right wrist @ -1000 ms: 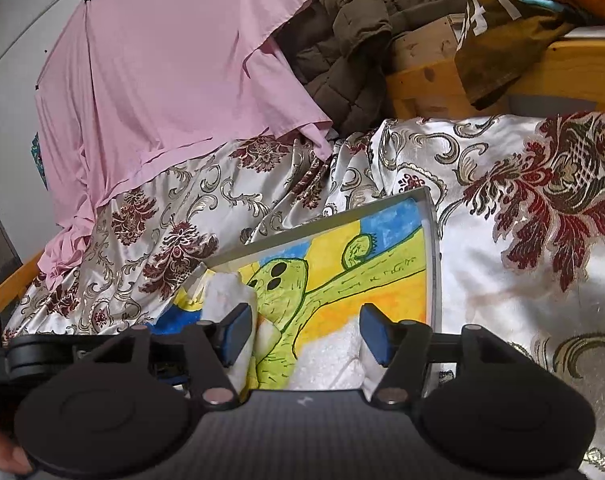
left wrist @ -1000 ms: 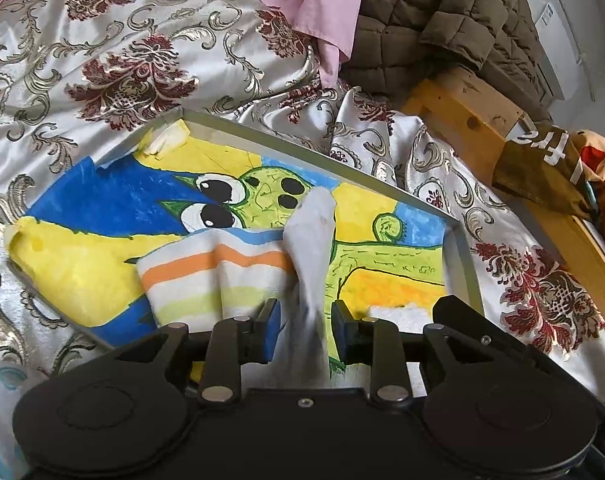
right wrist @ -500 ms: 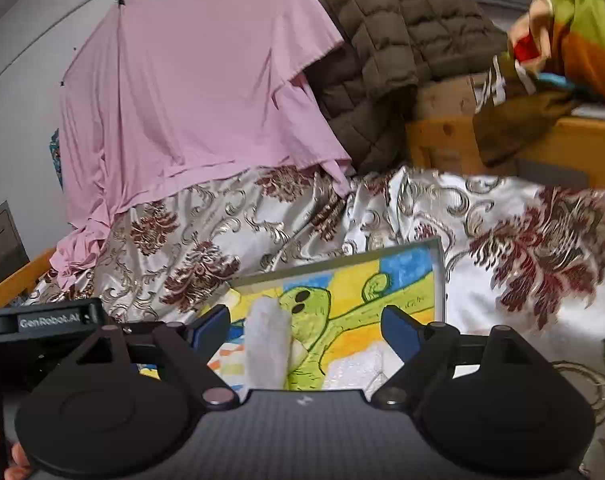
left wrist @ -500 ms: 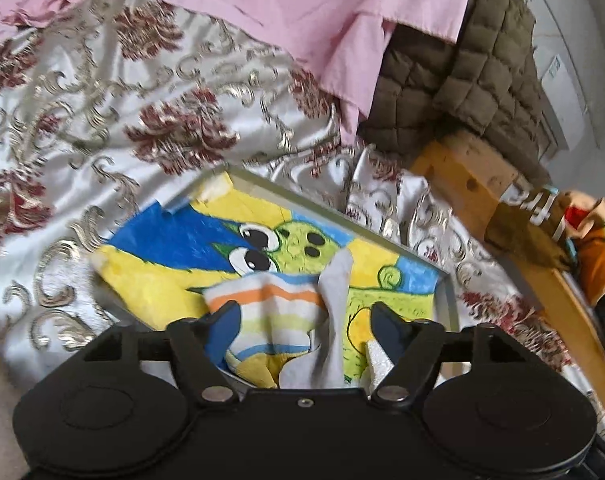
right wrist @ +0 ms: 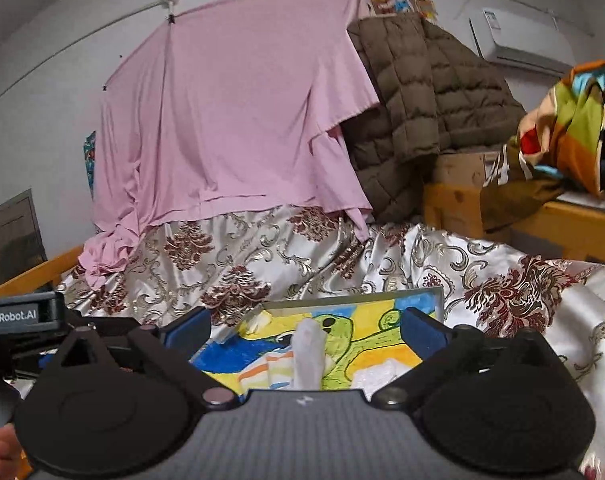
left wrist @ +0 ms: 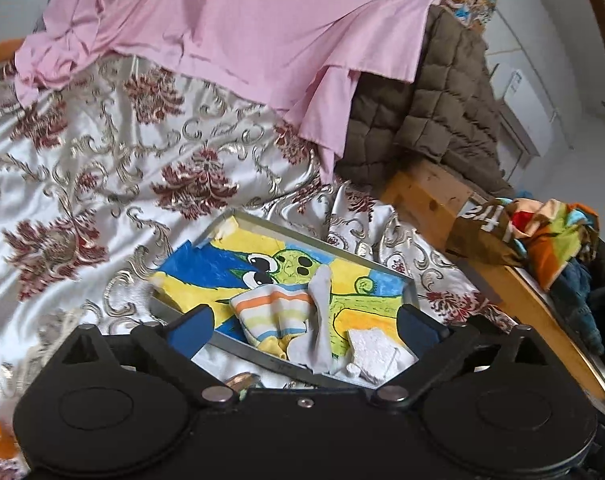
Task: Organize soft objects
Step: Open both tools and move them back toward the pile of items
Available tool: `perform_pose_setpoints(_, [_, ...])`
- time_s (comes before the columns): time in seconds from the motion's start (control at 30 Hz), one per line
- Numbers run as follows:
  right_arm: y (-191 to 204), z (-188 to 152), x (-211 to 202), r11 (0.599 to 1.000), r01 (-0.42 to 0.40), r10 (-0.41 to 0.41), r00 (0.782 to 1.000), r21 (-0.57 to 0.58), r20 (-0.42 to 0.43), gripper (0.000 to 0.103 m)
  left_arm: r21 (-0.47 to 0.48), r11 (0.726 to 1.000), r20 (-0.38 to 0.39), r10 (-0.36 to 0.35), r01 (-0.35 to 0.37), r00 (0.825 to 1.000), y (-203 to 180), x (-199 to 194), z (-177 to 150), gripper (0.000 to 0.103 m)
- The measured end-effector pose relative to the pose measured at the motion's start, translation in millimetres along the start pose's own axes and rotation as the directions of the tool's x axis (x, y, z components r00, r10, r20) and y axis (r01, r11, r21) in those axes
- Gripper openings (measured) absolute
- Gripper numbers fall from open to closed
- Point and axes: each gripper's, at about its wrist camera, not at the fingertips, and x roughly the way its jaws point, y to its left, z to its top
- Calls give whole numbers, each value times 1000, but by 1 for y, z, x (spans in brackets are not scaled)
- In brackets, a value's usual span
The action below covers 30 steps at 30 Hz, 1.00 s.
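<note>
Both grippers, left and right, gape wide, empty; grey sock on striped sock in tray: light, limp — pinch mid-length.

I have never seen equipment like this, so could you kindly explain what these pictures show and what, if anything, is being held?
There is no robot: a person carries two handheld two-finger grippers, each with a fisheye camera looking along its fingers. One picture comes from the left gripper, the other from the right gripper. Both are open and hold nothing. Below them, on a silver and maroon floral bedspread, lies a shallow metal-rimmed tray with a green cartoon drawing. In the tray lie a striped orange, yellow and blue sock, a grey sock draped across it, and a white foam piece. A pink sheet hangs behind.
</note>
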Motion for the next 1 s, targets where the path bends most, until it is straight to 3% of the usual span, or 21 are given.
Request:
perform_pose_setpoints(0.5, [57, -27, -86, 1000, 14, -13, 999, -28, 32, 103, 15, 1000, 54, -8, 7, 999, 26, -95, -23, 102])
perform_pose_setpoints(0.77, [73, -47, -109, 999, 17, -16, 1000, -35, 27, 103, 55, 998, 77, 18, -22, 997, 50, -131, -48, 102])
perform_pose_setpoints(1.0, [86, -68, -117, 998, 34, -35, 999, -52, -20, 103, 25, 999, 62, 40, -42, 997, 73, -144, -73, 102])
